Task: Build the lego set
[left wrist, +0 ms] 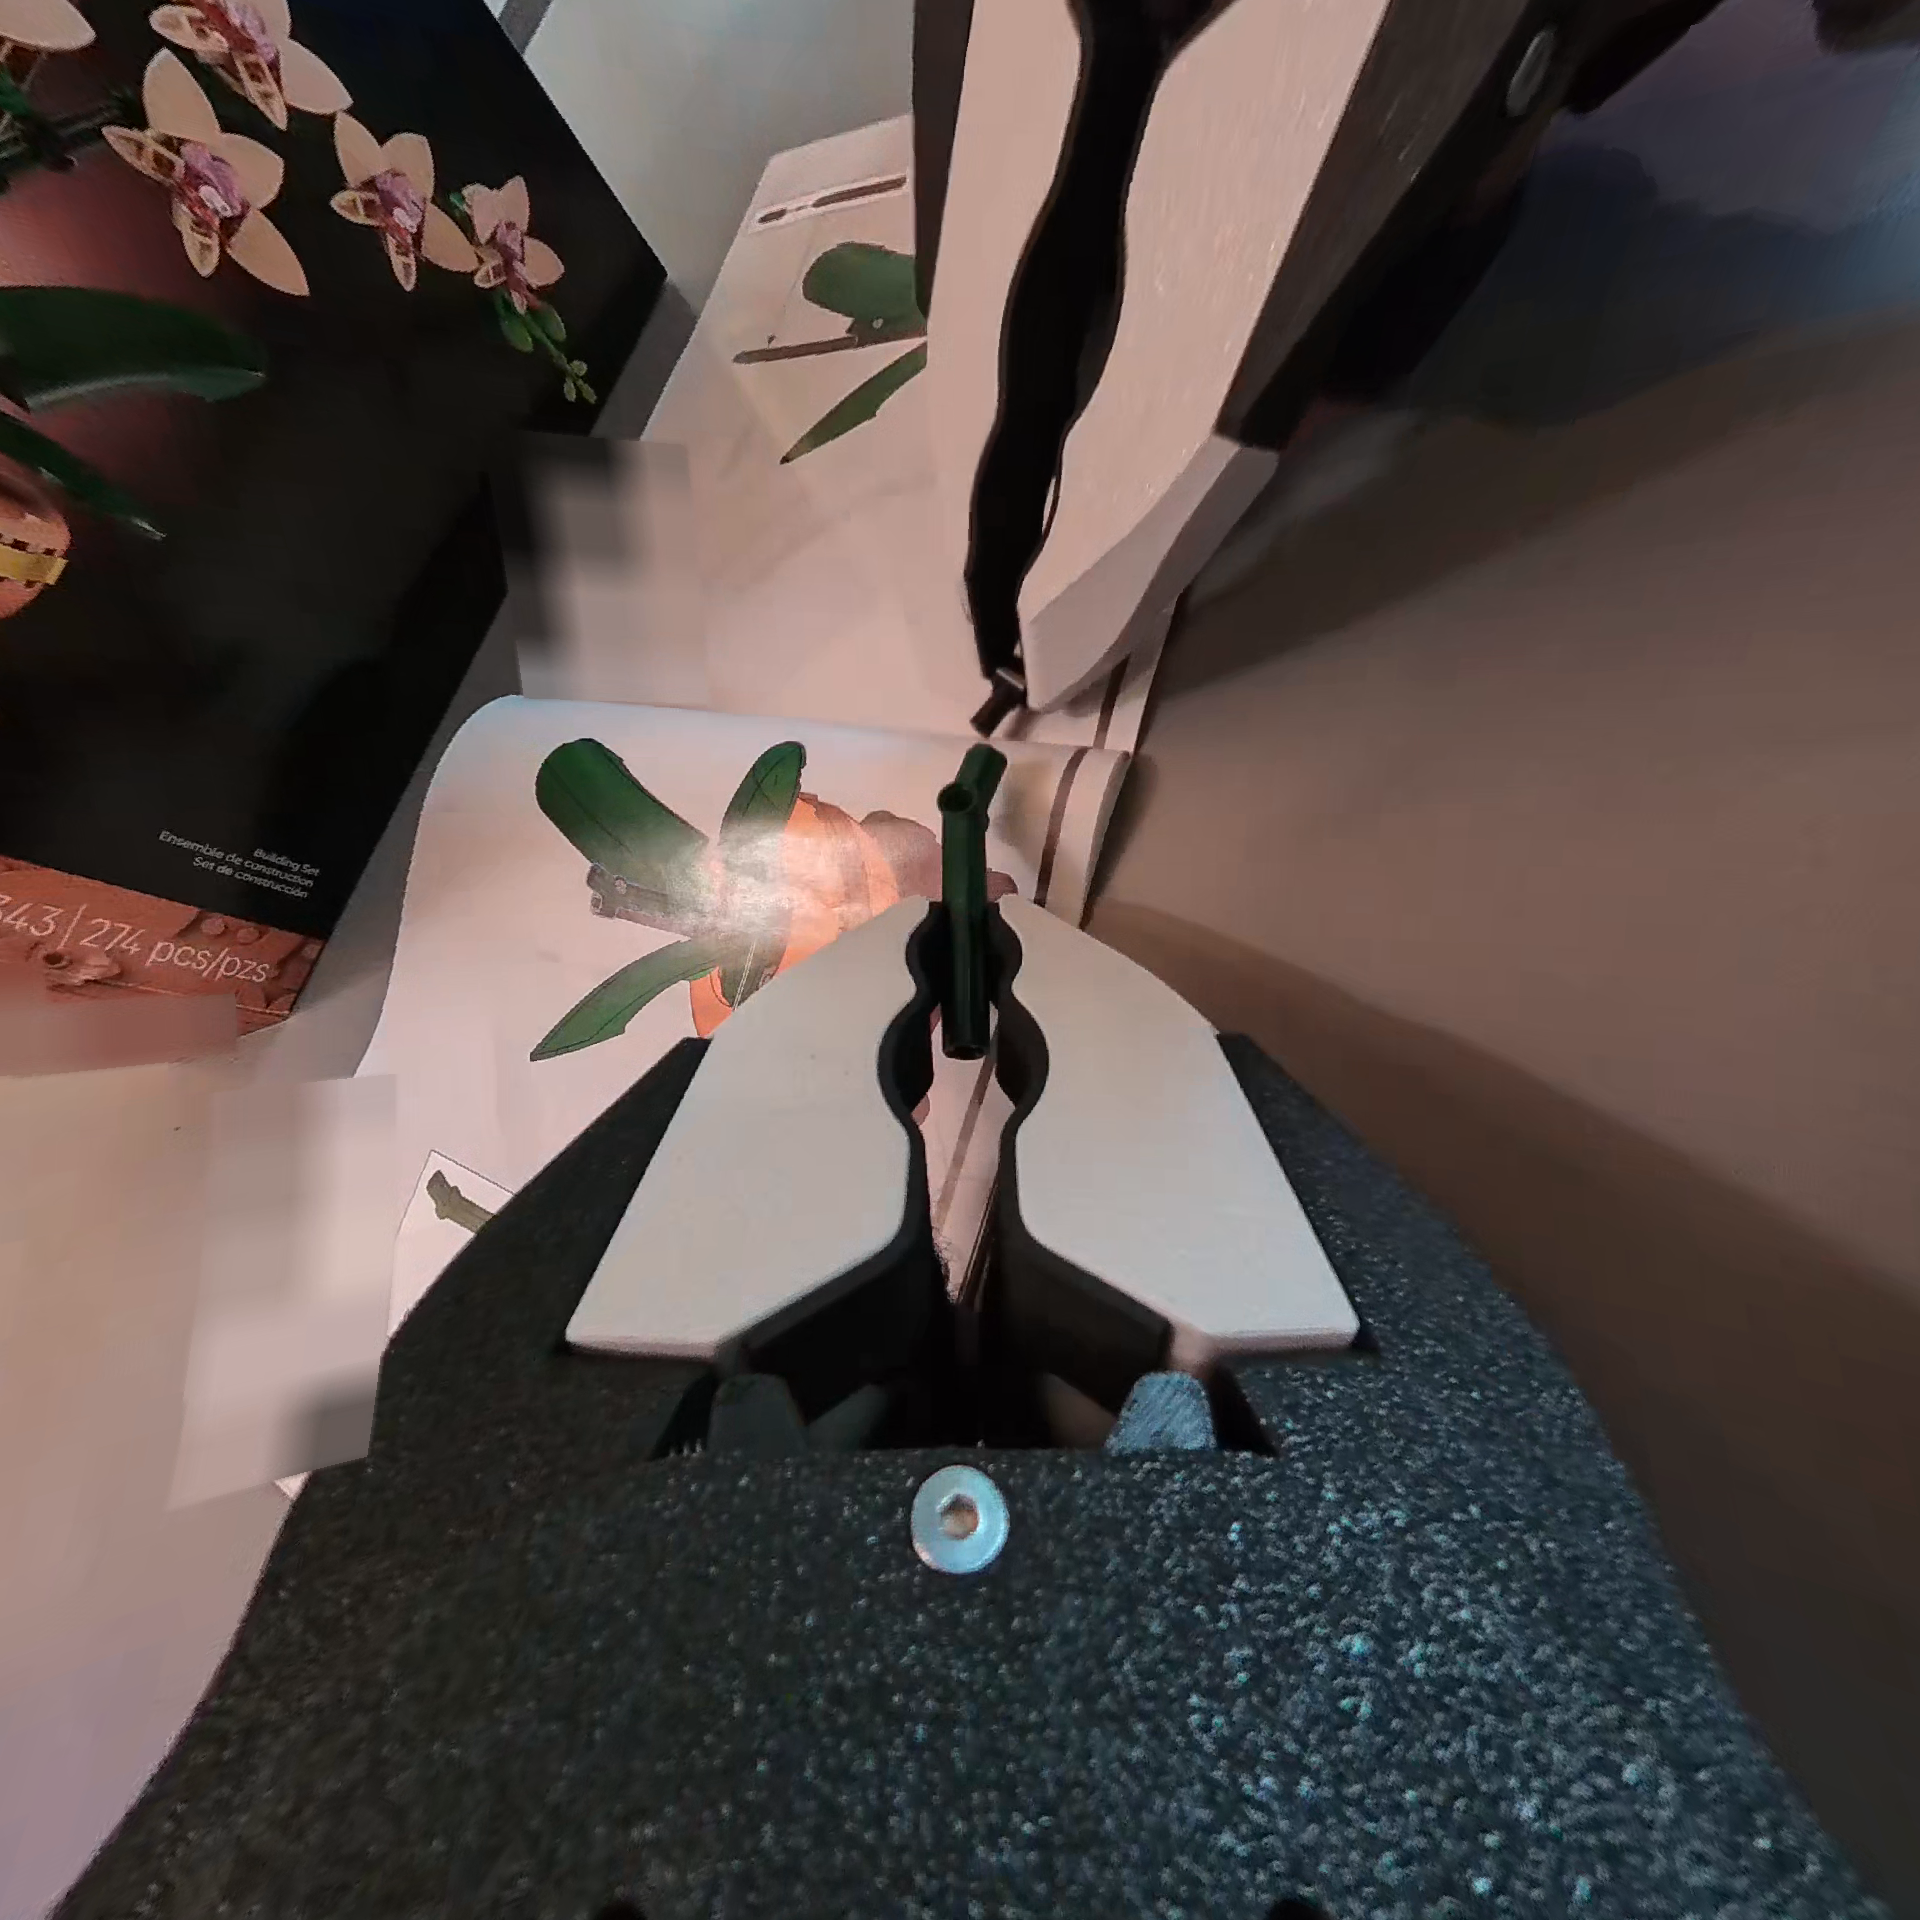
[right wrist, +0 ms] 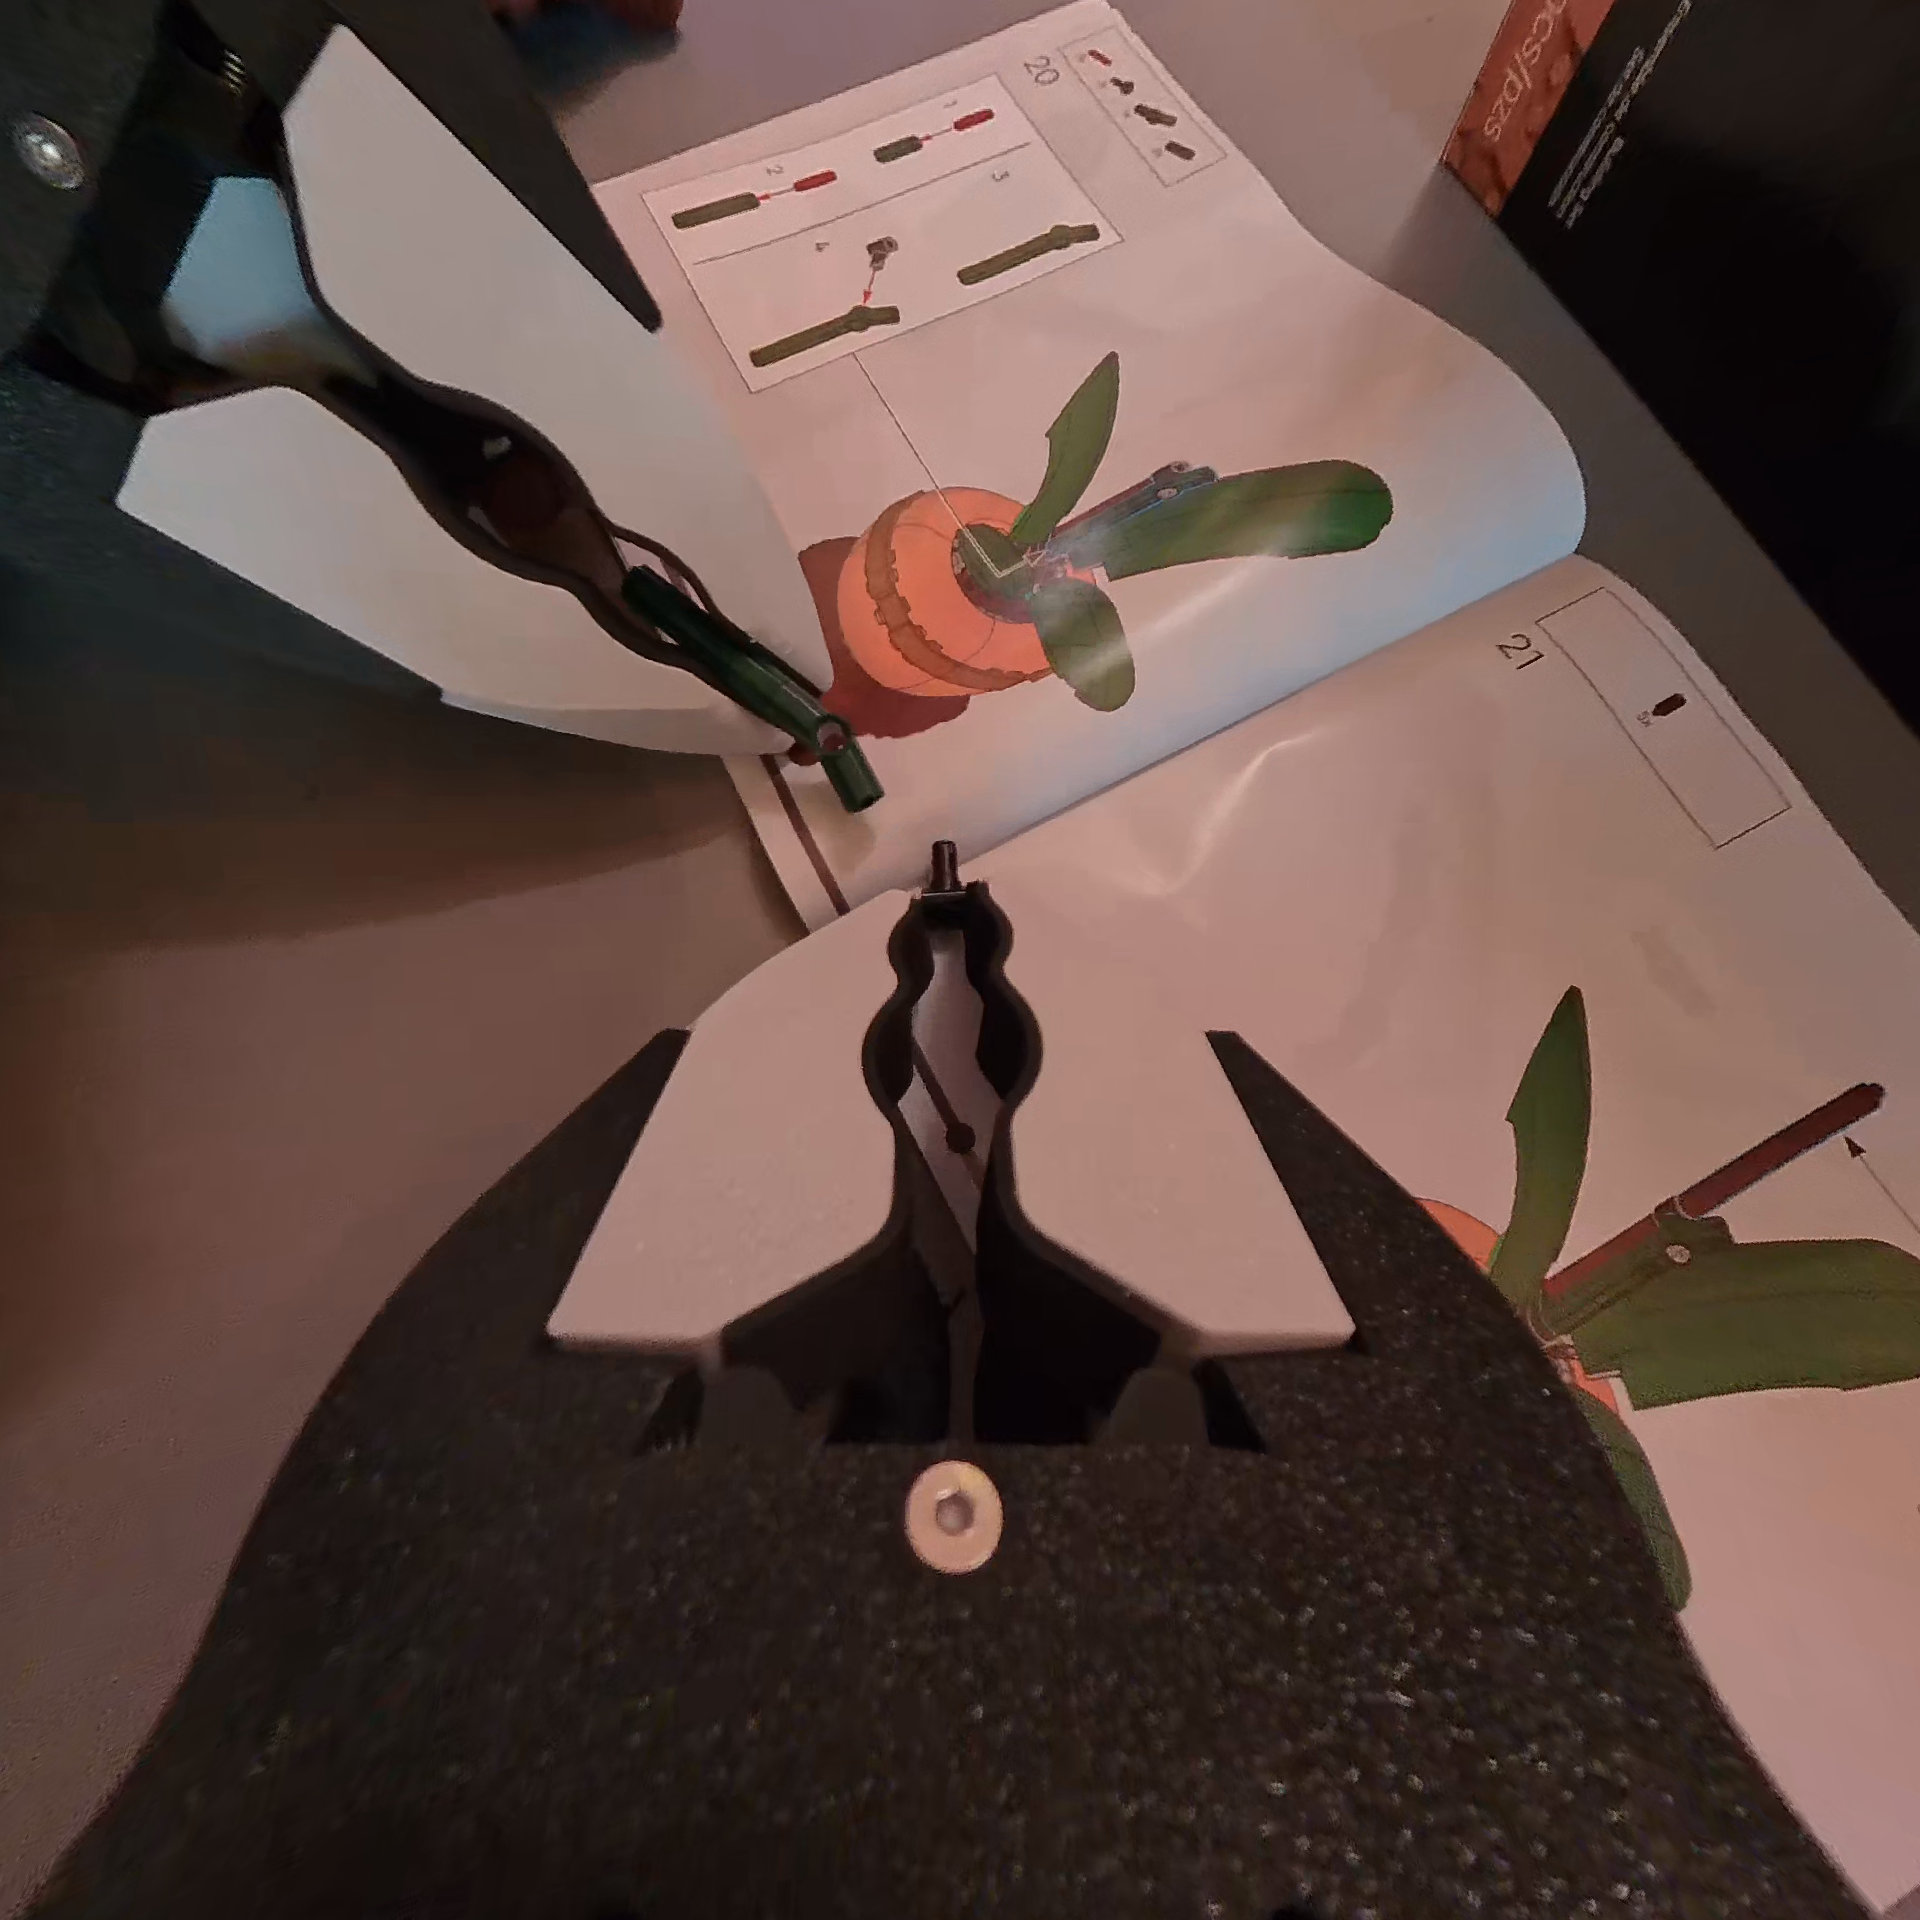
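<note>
The left tool (left wrist: 961, 914) fills the near part of its own wrist view, black textured body below and two pale fingers (left wrist: 790, 1122) clamped together on one dark green stem piece (left wrist: 964, 904). The stem stands along the gap between the fingers, its upper end poking out past their tips with a short angled branch at the top. In the right wrist view this same tool (right wrist: 800, 717) comes in from the upper left, the green stem (right wrist: 769, 707) jutting from its tip down toward the page.

The right tool (right wrist: 943, 894) has its fingers pressed together on one small black pin (right wrist: 943, 868), which sticks out just ahead of the tips. Pin and stem end lie near each other but apart, tip facing tip. From the left wrist view the right tool (left wrist: 1003, 696) hangs ahead and above, the tiny black pin (left wrist: 995, 704) at its point.

Under both tools lies one open instruction booklet (right wrist: 1299, 790) on the grey desk (right wrist: 312, 1039), its pages showing an orange pot with green leaves. To the left of the left tool stands one dark set box (left wrist: 260, 644) printed with pale orchid flowers; whether anything is in it cannot be told. Ahead and to the right of the right tool the same box (right wrist: 1714, 156) shows as a dark corner
</note>
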Demonstrator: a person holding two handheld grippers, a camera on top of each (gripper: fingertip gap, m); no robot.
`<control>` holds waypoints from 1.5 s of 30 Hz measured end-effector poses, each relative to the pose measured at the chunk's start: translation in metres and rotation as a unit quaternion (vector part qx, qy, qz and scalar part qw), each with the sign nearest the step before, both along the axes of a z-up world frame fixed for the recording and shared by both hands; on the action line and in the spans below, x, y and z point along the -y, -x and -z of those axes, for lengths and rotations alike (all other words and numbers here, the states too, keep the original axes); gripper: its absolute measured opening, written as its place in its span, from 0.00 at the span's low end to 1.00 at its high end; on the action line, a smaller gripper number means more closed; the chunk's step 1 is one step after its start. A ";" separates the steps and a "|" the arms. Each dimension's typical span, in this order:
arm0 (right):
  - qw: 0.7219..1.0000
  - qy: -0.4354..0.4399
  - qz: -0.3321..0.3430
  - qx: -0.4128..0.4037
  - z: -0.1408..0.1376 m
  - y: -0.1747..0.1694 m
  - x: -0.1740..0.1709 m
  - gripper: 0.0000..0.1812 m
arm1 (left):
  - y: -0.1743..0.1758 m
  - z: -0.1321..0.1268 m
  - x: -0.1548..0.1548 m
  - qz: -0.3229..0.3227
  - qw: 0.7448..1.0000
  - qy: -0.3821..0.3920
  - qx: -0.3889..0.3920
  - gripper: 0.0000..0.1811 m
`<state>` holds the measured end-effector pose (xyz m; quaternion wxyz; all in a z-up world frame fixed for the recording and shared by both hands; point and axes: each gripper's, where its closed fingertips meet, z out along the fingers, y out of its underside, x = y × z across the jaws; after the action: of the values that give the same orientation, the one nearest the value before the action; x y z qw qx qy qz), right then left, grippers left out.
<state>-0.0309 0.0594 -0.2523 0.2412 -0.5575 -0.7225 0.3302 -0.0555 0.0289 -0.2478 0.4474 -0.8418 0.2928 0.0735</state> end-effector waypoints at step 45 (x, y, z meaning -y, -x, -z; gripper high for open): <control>0.976 0.173 -0.078 -0.103 -0.043 0.026 0.028 0.15 | 0.007 -0.022 0.000 -0.019 0.997 -0.056 0.059 0.03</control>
<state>-0.0565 0.0317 -0.2096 0.1875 -0.4954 -0.6673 0.5236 -0.0622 0.0291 -0.2260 0.5091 -0.8234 0.2457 0.0487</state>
